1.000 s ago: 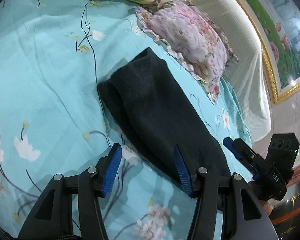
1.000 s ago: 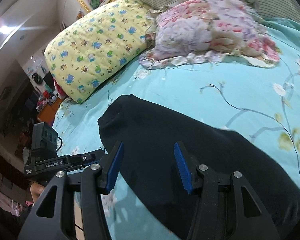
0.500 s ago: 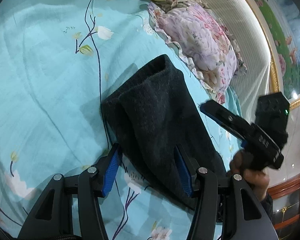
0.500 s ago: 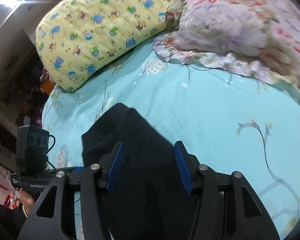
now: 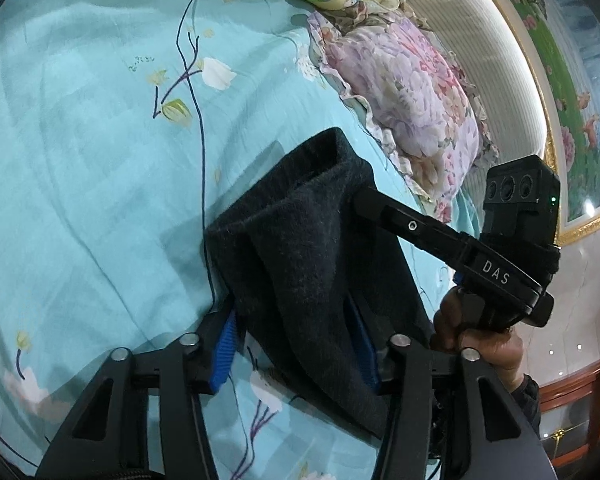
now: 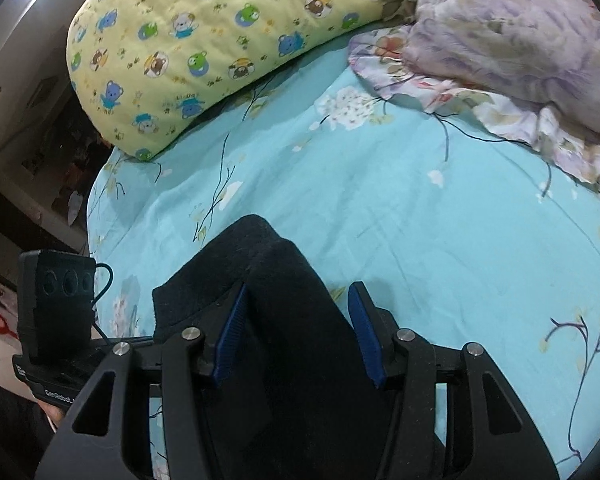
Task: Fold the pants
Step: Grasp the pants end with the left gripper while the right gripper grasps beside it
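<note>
The dark charcoal pants lie folded into a long strip on the teal floral bedsheet. My left gripper is open, its blue pads straddling the near part of the strip, which drapes over the right pad. My right gripper is open too, with the pants' end lying between its blue pads. In the left wrist view the right gripper's finger reaches into the raised cloth from the right. The left gripper's body shows at the left of the right wrist view.
A yellow bear-print pillow and a pink floral pillow lie at the head of the bed, beyond the pants. A striped headboard and a framed picture stand behind them. The bed's edge runs at the left in the right wrist view.
Both grippers have moved forward along the pants to the far end. The cloth now lies between the pads of each and its end is lifted and bunched.
</note>
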The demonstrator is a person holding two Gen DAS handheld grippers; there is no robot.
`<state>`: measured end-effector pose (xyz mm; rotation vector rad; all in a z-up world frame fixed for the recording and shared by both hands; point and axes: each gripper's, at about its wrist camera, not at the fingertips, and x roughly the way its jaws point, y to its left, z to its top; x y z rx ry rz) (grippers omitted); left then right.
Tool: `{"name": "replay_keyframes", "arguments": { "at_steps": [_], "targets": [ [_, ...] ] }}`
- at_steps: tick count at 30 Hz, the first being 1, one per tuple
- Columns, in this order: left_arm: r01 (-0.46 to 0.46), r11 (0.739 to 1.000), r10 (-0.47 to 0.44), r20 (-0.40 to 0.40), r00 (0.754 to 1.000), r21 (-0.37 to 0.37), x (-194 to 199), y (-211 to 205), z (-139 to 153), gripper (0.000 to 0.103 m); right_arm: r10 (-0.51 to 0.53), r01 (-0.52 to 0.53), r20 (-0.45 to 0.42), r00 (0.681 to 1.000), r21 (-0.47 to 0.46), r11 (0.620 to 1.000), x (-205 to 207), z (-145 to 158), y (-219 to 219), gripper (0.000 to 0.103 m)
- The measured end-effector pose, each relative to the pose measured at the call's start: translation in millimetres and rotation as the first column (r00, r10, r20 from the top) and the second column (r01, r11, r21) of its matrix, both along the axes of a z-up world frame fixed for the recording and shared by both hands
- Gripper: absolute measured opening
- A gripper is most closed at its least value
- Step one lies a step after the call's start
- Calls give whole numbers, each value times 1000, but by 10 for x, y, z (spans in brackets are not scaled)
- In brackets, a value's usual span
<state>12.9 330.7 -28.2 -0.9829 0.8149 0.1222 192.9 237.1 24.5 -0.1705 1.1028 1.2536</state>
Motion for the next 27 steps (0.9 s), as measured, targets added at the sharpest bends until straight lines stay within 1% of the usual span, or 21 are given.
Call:
{"name": "replay_keyframes", "arguments": {
  "at_steps": [2, 3, 4, 5, 7, 10, 14, 17, 23, 27],
  "targets": [
    [-6, 1000, 6, -9, 1000, 16, 12, 12, -13, 34, 5, -5, 10, 1000, -5, 1000, -11, -6, 19, 44],
    [-8, 1000, 8, -9, 1000, 17, 16, 22, -22, 32, 8, -8, 8, 1000, -5, 1000, -9, -9, 25, 37],
    [-8, 1000, 8, -6, 1000, 18, 18, 30, -24, 32, 11, -11, 8, 1000, -5, 1000, -9, -10, 25, 33],
    [-8, 1000, 8, -7, 1000, 24, 21, 33, -24, 29, 13, -13, 11, 1000, -5, 1000, -13, -4, 21, 32],
    [-2, 999, 3, -11, 1000, 47, 27, 15, -2, 27, 12, -12, 24, 1000, -3, 1000, -25, 20, 8, 25],
    [0, 998, 0, 0, 1000, 67, 24, -41, 84, 24, 13, -13, 31, 999, 12, 1000, -43, 74, -53, 21],
    [16, 994, -20, 37, 999, 104, 13, -160, 289, 22, -3, 1, 44, 999, 53, 999, -92, 242, -211, 19],
    [55, 987, -69, 87, 994, 149, 18, -349, 517, 21, -22, 17, 56, 998, 90, 996, -120, 413, -378, 18],
    [116, 973, -147, 150, 978, 197, 44, -711, 879, 21, -86, 71, 74, 994, 179, 981, -172, 771, -904, 17],
    [162, 961, -202, 171, 964, 226, 55, -980, 1058, 21, -133, 115, 67, 989, 218, 969, -215, 894, -1246, 17]
  ]
}}
